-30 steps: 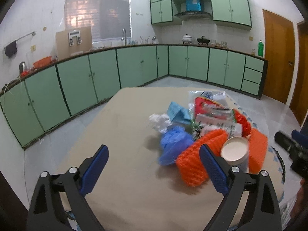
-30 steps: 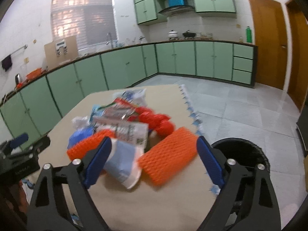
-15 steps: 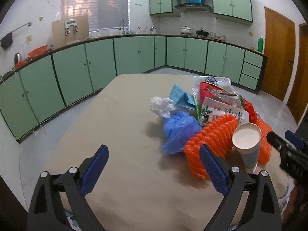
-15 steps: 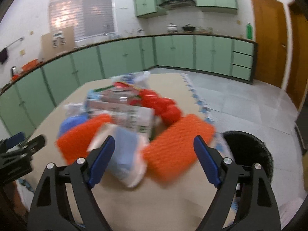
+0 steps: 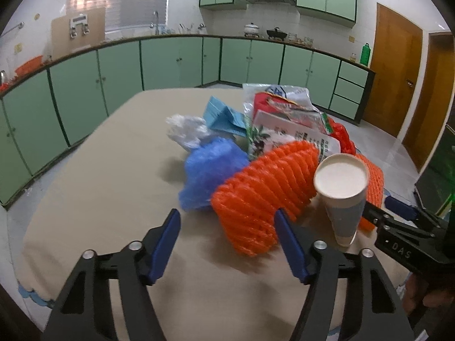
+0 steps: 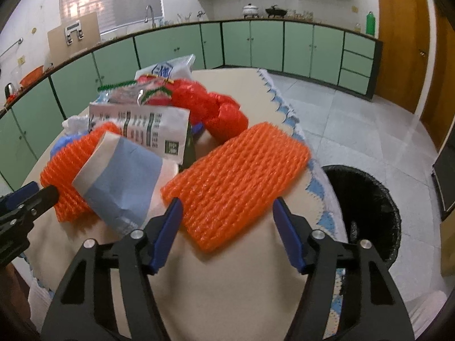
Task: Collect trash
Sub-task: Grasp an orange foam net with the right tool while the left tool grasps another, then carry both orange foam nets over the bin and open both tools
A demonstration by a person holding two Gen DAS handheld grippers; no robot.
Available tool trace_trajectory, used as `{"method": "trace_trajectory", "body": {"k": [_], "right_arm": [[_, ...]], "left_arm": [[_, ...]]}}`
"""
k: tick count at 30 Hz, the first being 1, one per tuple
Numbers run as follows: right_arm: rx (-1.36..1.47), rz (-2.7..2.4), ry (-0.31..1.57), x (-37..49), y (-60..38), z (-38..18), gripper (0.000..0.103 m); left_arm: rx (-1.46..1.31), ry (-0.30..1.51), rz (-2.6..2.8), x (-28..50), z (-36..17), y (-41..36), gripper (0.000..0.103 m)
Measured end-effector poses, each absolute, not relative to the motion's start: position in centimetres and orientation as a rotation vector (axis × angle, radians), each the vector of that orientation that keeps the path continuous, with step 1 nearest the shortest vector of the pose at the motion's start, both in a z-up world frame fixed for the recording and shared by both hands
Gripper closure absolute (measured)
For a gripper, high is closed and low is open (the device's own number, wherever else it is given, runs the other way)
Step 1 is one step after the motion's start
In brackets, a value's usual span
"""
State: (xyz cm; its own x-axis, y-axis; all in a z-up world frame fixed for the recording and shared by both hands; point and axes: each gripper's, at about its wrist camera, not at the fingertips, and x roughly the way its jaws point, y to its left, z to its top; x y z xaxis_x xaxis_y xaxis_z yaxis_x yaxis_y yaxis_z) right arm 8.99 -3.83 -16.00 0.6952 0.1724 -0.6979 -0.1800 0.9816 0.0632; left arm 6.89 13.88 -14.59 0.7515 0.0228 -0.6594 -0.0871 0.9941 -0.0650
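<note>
The trash sits heaped on the tan table: a curled orange foam net, a blue plastic bag, a white wad, printed wrappers and a paper cup lying tilted against the heap. A flat orange foam net lies at the near right edge, beside a black bin on the floor. My left gripper is closing, jaws apart, the curled net's near end just ahead, nothing pinched. My right gripper is closing too, the flat net's near edge between its blue pads, not yet pressed.
</note>
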Motion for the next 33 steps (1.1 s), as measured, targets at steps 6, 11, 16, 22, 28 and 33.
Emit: {"method": "trace_trajectory", "body": {"k": [6,11,16,22,28,33], "right_arm": [[-0.032,0.244,0.799,9.2,-3.7,-16.5,0.068],[-0.058,0.275,0.781,8.9,-3.4,-15.8,0.089],[-0.062,0.289,0.74,8.2,-3.7,-14.3,0.092],[-0.081,0.282,0.672,7.2,-4.1,-11.9,0.092],[-0.087,0.267,0.631,5.8,-5.1,-9.9,0.092],[-0.076,0.241,0.614,5.2,-6.0,-8.7,0.092]], "left_arm": [[-0.139,0.748,0.01,7.3,-15.4,13.9,0.062],[-0.155,0.736,0.003,7.1,-15.2,14.0,0.074],[-0.16,0.705,0.013,6.7,-14.0,14.2,0.082],[-0.151,0.635,0.018,5.8,-11.5,13.9,0.083],[-0.149,0.588,0.014,5.0,-9.6,13.5,0.083],[-0.146,0.56,-0.002,4.5,-8.4,12.9,0.083]]}}
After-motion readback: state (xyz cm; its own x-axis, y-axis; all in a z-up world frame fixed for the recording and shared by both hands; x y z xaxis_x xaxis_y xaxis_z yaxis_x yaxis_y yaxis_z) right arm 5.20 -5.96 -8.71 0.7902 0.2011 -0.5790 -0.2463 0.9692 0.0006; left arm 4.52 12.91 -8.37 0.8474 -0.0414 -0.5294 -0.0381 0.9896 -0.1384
